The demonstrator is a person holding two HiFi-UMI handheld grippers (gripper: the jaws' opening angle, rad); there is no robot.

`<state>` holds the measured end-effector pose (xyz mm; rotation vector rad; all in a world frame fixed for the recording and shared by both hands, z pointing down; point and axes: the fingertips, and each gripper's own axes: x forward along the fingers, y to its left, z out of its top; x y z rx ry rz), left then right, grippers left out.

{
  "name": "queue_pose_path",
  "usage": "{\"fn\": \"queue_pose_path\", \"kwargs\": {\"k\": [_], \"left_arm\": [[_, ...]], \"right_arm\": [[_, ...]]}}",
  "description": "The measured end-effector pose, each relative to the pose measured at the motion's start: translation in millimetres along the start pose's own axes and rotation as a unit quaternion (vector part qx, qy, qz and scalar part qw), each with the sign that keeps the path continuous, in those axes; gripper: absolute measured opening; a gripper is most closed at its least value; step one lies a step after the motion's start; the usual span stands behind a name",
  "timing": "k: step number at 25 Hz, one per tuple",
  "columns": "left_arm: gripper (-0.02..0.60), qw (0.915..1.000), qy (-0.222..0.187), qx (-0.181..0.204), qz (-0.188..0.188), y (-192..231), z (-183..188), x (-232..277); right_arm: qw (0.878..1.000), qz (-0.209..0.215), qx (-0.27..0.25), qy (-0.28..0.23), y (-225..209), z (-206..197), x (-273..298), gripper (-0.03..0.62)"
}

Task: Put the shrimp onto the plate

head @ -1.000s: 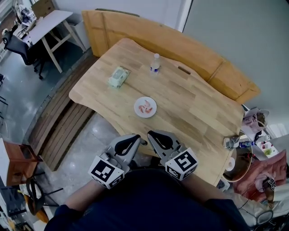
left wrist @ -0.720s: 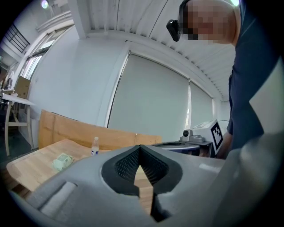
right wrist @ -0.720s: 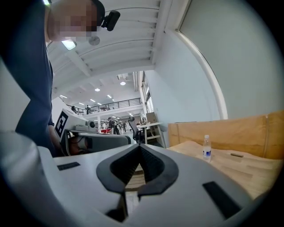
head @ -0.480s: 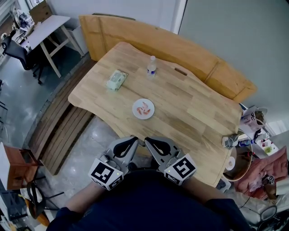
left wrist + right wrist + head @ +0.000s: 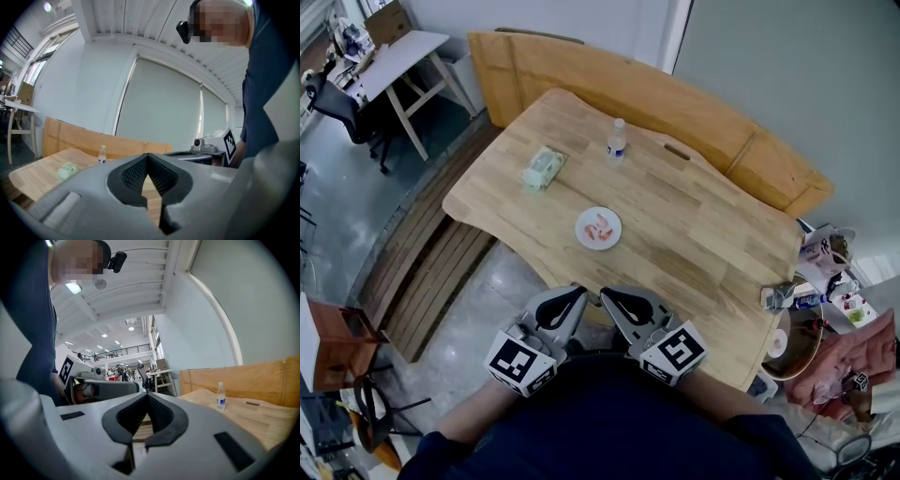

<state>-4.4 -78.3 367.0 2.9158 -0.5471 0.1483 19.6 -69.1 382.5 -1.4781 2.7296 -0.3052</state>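
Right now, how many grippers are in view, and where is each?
2. The left gripper is held near the person's body, short of the table, jaws shut and empty; the right gripper is right beside it, also shut and empty. None seems hidden.

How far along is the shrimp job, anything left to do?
Looks done: pink shrimp lie on the small round white plate on the wooden table. In hand: nothing; the left gripper and right gripper are shut and empty, near the person's body. Left: nothing visible.
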Motion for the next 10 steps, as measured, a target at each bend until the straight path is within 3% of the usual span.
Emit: {"fn": "queue_pose_path", "kwargs": {"k": [10], "left_arm": [[0.003,1.0000,0.000,-0.001,-0.003,-1.9,-2.4,4.2]], "right_arm": [[1.000,-0.003,0.010,0.002,-4.8,-5.8,-2.3,0.009]]}}
